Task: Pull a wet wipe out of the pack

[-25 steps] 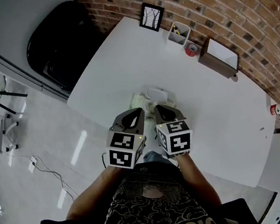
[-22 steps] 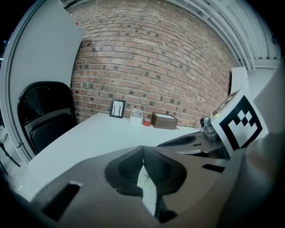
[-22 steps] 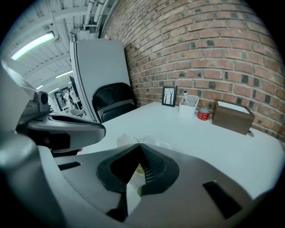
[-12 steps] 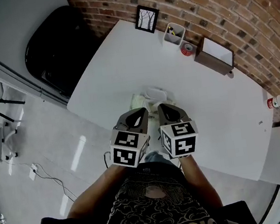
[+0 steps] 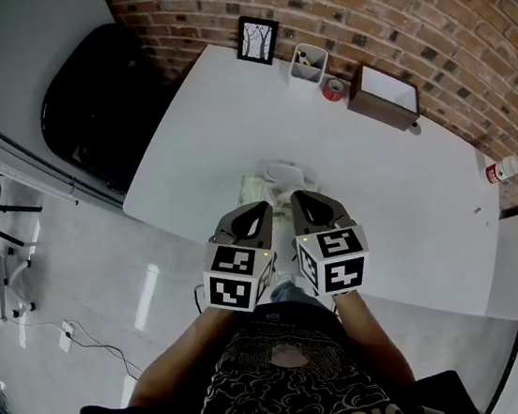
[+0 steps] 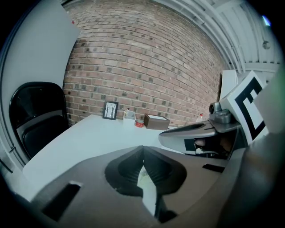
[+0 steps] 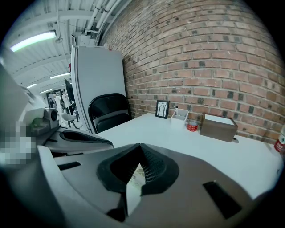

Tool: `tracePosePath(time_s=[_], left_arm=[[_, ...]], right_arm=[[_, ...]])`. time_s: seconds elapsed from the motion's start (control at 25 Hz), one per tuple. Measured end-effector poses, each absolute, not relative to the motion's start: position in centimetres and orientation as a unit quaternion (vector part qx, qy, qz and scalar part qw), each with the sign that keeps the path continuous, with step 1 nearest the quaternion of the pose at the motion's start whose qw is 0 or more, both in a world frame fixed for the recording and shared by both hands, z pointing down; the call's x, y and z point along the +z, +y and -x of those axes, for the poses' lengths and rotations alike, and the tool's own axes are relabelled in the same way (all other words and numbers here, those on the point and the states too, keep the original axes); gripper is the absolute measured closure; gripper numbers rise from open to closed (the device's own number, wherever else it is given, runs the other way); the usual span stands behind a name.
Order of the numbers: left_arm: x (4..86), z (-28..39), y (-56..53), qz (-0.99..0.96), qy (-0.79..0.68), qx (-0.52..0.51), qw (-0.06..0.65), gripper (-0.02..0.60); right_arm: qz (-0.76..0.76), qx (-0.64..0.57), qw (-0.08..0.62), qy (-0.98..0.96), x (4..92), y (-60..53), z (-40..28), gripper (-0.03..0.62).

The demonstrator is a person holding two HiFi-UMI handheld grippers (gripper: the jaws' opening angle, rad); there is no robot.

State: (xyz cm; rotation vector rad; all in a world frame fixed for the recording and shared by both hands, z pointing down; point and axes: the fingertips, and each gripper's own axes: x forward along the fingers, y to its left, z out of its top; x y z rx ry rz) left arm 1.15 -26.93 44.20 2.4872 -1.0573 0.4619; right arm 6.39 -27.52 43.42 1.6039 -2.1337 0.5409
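The wet wipe pack (image 5: 275, 181), pale with a white lid, lies on the white table (image 5: 210, 122) near its front edge. Both grippers hover side by side just in front of it, close to the person's body. My left gripper (image 5: 251, 214) is shut with nothing held, its tips over the pack's near left part. My right gripper (image 5: 300, 202) is shut and empty too, beside the pack's near right part. In the left gripper view, a sliver of the pack (image 6: 143, 179) shows under the closed jaws of the left gripper (image 6: 143, 149). The right gripper (image 7: 139, 147) also shows the pack (image 7: 136, 176) below its closed jaws.
Along the brick wall at the table's far edge stand a framed picture (image 5: 258, 39), a white pen holder (image 5: 306, 63), a red tape roll (image 5: 331, 88) and a brown box (image 5: 383, 97). A bottle (image 5: 505, 169) stands at the far right. A black chair (image 5: 94, 100) is left of the table.
The head view has shifted a little, so the table sits higher in the picture. Both grippers stay shut and keep their place just in front of the pack.
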Motion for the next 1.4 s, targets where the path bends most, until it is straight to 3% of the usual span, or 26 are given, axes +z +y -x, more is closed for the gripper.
tracePosePath(time_s=[1.4], left_arm=[[41.2, 0.7, -21.8, -0.931, -0.292, 0.146, 0.165, 0.569]], right_arm=[[-0.671, 0.155, 0.18, -0.703, 39.3, -21.5, -4.8, 0.578]])
